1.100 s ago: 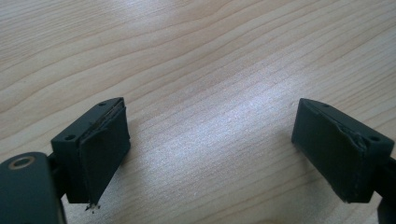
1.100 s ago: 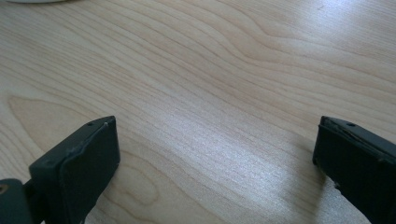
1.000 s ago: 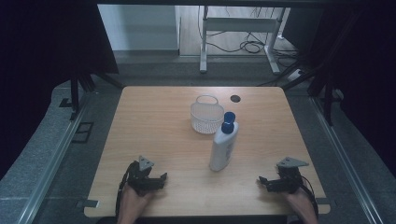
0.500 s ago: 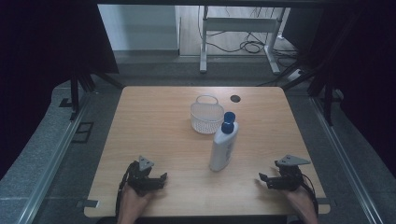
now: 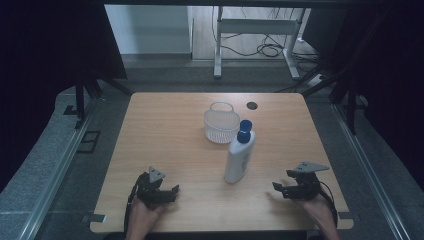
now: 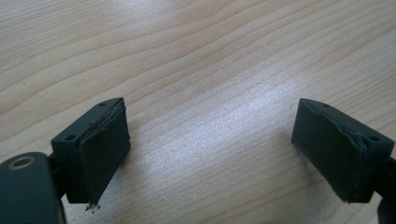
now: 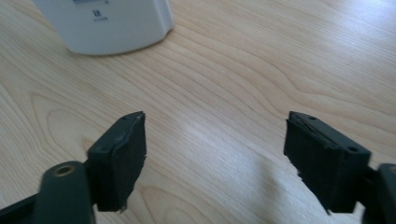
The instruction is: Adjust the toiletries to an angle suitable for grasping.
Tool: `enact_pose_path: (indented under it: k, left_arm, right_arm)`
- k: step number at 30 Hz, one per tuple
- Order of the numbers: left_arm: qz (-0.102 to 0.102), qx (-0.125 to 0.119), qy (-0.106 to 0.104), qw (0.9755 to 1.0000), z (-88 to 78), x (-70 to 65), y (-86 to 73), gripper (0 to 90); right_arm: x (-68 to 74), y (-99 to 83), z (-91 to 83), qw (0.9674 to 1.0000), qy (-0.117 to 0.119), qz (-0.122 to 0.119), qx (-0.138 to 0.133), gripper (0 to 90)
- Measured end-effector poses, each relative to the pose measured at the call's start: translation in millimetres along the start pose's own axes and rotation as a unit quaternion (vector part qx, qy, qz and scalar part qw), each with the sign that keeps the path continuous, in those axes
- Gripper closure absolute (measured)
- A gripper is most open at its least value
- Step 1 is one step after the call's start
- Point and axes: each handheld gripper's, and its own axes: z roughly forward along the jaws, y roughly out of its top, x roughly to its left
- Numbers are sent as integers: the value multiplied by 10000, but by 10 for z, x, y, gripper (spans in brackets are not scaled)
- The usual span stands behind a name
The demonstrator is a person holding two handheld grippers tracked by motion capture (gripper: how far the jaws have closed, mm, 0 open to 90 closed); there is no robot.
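Lotion bottle point(image 5: 239, 156) stands untouched ahead of your right tool point(image 5: 280, 188), whose jaws have just been narrowing, nothing between them; left tool point(image 5: 171, 190) gapes empty.

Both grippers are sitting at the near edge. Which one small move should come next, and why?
Probably ease the right gripper toward the white bottle. The bottle stands upright, apart from both grippers, and its base shows just ahead of the right jaws. Those jaws have just been closing with only bare table between them, so they may need reopening to fit it. The left gripper sits open, farther off.
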Motion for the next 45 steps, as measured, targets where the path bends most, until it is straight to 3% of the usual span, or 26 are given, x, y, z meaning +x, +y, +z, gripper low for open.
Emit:
enact_pose_path:
  k: [12,16,17,18,25,45]
  left_arm:
    - [-4,13,22,10000,0,-3,2,109]
    - [-6,13,26,10000,1,-4,3,109]
    - [-6,12,29,10000,1,-4,4,109]
    - [-5,11,30,10000,1,-5,4,109]
    - [-21,11,32,10000,2,-7,4,109]
    - [-10,19,43,10000,2,-7,4,109]
  right_arm:
    - [99,152,142,9996,166,-170,176,474]
    - [84,238,182,9994,241,-203,112,632]
    - [84,238,182,9994,241,-203,112,632]
    - [83,273,211,9994,288,-199,83,707]
    - [84,372,332,9990,328,-296,89,864]
    - [-14,674,850,9987,326,-357,155,893]
